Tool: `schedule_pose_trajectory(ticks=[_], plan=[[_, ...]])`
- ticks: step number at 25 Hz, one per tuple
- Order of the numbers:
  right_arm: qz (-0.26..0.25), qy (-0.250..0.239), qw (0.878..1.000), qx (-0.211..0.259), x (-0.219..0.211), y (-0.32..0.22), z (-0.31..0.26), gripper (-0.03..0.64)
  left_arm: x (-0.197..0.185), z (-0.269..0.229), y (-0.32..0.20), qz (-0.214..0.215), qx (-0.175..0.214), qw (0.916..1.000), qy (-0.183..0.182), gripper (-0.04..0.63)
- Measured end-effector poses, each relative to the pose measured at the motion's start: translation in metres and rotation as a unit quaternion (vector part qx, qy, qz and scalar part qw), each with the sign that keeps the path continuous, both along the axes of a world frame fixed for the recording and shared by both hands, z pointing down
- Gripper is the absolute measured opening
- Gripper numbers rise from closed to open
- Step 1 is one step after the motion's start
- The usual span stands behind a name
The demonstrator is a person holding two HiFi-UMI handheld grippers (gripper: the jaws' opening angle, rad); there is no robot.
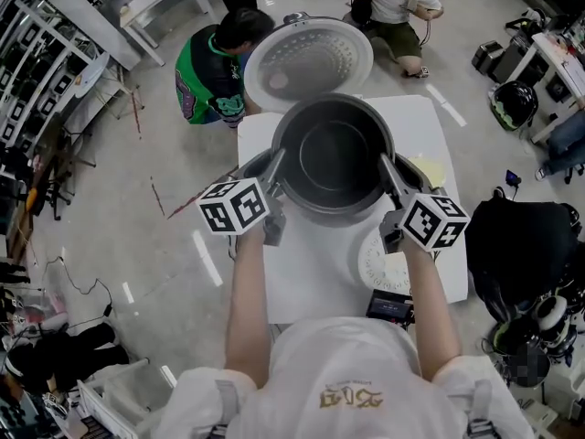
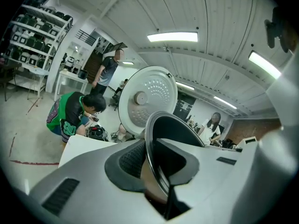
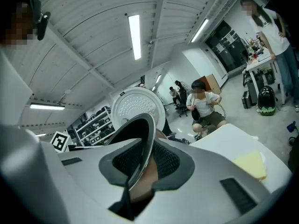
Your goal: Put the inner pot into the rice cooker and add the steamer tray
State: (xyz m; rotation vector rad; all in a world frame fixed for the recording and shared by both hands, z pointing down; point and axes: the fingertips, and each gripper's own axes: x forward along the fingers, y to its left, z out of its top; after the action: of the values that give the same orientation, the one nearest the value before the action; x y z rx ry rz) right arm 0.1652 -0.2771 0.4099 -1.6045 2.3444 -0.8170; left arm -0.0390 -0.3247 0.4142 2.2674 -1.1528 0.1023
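Head view only: steamer tray (image 1: 375,268) lies flat on the white counter (image 1: 311,277) just under the right gripper (image 1: 388,166); a small black device (image 1: 391,307) sits at the near edge; grey floor all round, black bag (image 1: 521,236) to the right. Gripper views only: ribbed ceiling with strip lights (image 2: 173,36), storage shelves (image 2: 28,36), persons standing in the background. All views: open white lid (image 1: 311,58) of the rice cooker (image 1: 253,166) stands upright behind the pot; a person in a green jersey (image 1: 212,73) crouches beside the counter, another person (image 1: 395,7) sits beyond. A flat yellow piece (image 1: 431,169) lies on the counter at the right, also seen in the right gripper view. Inner pot (image 1: 334,158): upright, dark inside, held over the cooker's opening, covering most of the body; seated or not, cannot tell. Left gripper (image 1: 274,165) jaws pinch the pot's left rim, the thin metal edge running between the dark pads (image 2: 133,160). Right gripper jaws pinch the opposite rim the same way, one pad inside the wall, one outside.
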Motion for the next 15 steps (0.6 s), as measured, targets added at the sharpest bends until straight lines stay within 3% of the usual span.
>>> schedule_pose_trajectory(ticks=[15], plan=[[-0.002, 0.091, 0.994, -0.065, 0.003, -0.020, 0.053, 0.104, 0.007, 0.055, -0.012, 0.022, -0.036, 0.9938, -0.103, 0.110]])
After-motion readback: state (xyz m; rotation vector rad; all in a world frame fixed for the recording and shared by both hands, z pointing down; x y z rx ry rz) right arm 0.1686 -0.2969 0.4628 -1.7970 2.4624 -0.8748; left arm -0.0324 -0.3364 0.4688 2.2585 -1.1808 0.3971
